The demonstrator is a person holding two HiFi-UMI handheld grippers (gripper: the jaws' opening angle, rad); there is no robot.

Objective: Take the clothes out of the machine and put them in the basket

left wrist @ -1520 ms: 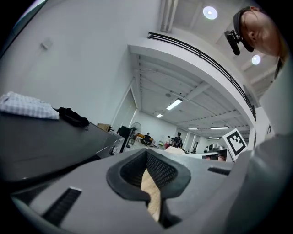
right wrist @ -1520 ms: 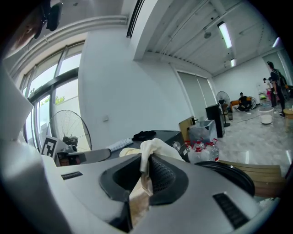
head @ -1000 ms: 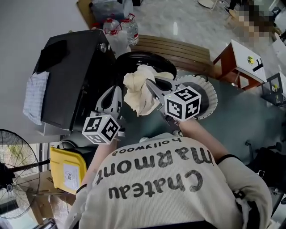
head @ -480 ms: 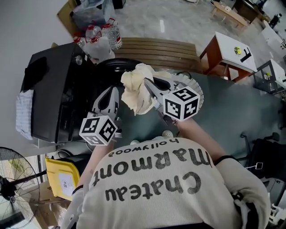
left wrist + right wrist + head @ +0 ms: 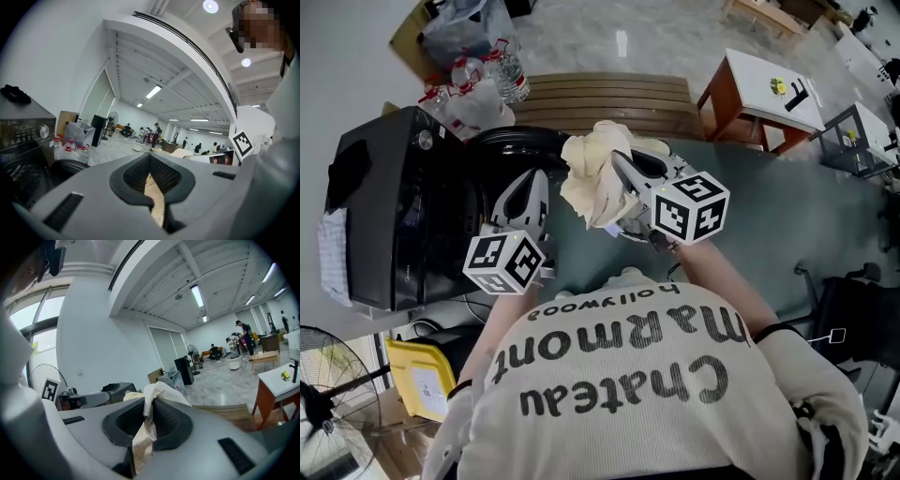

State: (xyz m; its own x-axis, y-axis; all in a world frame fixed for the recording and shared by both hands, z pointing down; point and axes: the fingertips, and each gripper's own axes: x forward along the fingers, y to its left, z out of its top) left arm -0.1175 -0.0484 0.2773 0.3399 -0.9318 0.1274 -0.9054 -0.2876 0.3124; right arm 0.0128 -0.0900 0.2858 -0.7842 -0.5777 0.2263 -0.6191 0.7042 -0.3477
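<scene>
At left stands the boxy black machine (image 5: pixel 389 220) with a glossy front and a round dark door (image 5: pixel 502 150). In front of that door is the left gripper (image 5: pixel 531 180), smooth grey plastic with ribbed black pads, its jaws closed together on nothing. To its right, the cream cloth (image 5: pixel 586 183), soft and bunched into crumpled folds, is out of the machine and held in the air over the green floor (image 5: pixel 769 216), pinched tight between the ribbed jaws of the right gripper (image 5: pixel 623 169), before a slatted wooden bench (image 5: pixel 609 94).
</scene>
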